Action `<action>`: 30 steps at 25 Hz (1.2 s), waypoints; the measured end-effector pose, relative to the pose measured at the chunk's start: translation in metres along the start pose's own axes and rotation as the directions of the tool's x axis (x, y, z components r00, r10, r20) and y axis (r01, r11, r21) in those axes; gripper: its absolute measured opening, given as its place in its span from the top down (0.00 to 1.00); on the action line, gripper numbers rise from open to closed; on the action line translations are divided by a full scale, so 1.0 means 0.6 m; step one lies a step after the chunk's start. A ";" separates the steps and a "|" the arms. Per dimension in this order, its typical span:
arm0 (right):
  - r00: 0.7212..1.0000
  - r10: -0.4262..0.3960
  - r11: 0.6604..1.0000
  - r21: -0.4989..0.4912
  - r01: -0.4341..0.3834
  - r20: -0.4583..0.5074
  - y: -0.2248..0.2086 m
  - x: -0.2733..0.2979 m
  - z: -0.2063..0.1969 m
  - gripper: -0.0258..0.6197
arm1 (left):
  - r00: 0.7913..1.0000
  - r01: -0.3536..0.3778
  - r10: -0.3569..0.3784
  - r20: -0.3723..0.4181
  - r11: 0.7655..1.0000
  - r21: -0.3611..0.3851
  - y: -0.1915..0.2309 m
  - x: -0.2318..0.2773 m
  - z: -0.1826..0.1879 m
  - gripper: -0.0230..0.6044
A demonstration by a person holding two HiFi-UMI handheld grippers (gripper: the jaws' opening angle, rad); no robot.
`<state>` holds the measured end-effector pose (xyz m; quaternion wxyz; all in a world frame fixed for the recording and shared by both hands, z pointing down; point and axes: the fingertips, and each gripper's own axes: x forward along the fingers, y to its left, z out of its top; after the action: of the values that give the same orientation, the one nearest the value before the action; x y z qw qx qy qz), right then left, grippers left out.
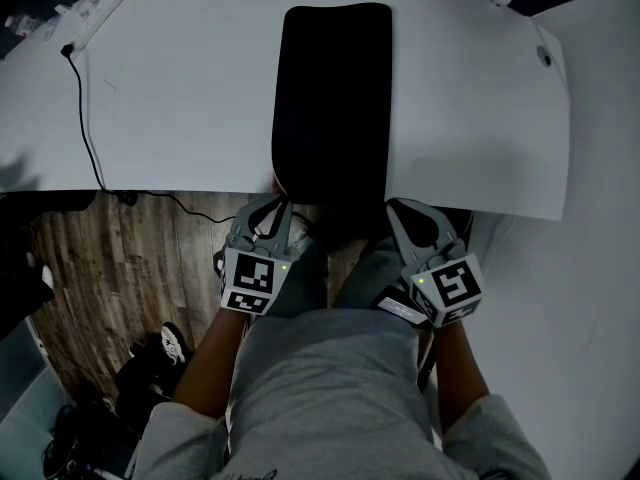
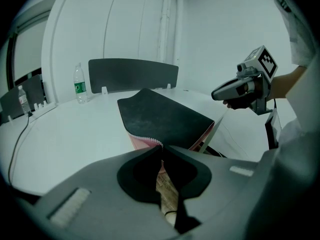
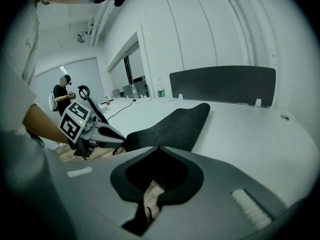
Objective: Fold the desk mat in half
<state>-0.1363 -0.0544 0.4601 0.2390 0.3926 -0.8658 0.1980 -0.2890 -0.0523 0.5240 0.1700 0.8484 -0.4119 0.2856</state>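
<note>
A black desk mat (image 1: pixel 333 98) lies lengthwise on the white table (image 1: pixel 170 98) and reaches its near edge. My left gripper (image 1: pixel 272 211) is shut on the mat's near left corner. In the left gripper view that corner (image 2: pixel 150 141) is raised at the jaw tips (image 2: pixel 161 147) and shows a pink underside and a stitched edge. My right gripper (image 1: pixel 408 213) is at the near right corner, and its closed jaws (image 3: pixel 159 148) meet the raised mat (image 3: pixel 175 126). Each gripper shows in the other's view: the right gripper (image 2: pixel 217 94) and the left gripper (image 3: pixel 121 138).
A water bottle (image 2: pixel 80 84) stands at the table's far left, near a dark upright panel (image 2: pixel 132 74). A black cable (image 1: pixel 88 128) runs across the table's left side and hangs to the wooden floor, where shoes (image 1: pixel 172 343) lie. A person (image 3: pixel 62 96) stands far off.
</note>
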 end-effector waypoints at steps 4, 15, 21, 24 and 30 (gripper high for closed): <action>1.000 -0.004 1.000 0.004 0.004 -0.007 0.005 0.000 -0.005 0.95 | 1.000 0.006 -0.007 -0.030 0.999 -0.035 0.002 0.007 -0.022 0.90; 1.000 -0.017 1.000 0.006 0.018 -0.022 0.013 -0.005 -0.020 0.95 | 0.994 -0.030 0.011 -0.110 0.983 -0.180 0.025 0.014 -0.099 0.93; 1.000 -0.021 1.000 0.011 0.021 -0.014 0.018 -0.006 -0.018 0.95 | 0.995 -0.042 0.026 -0.093 0.983 -0.180 0.030 0.003 -0.096 0.93; 1.000 -0.022 1.000 0.002 0.023 -0.010 0.017 -0.006 -0.013 0.95 | 0.996 -0.047 0.033 -0.082 0.983 -0.176 0.033 -0.001 -0.087 0.93; 1.000 -0.006 1.000 -0.019 0.006 0.002 0.024 0.003 0.000 0.95 | 0.998 -0.062 0.055 -0.043 0.983 -0.171 0.046 -0.019 -0.065 0.93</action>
<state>-0.1486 -0.0466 0.4589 0.2423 0.3933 -0.8666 0.1886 -0.3298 -0.0416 0.5486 0.2419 0.8126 -0.4565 0.2699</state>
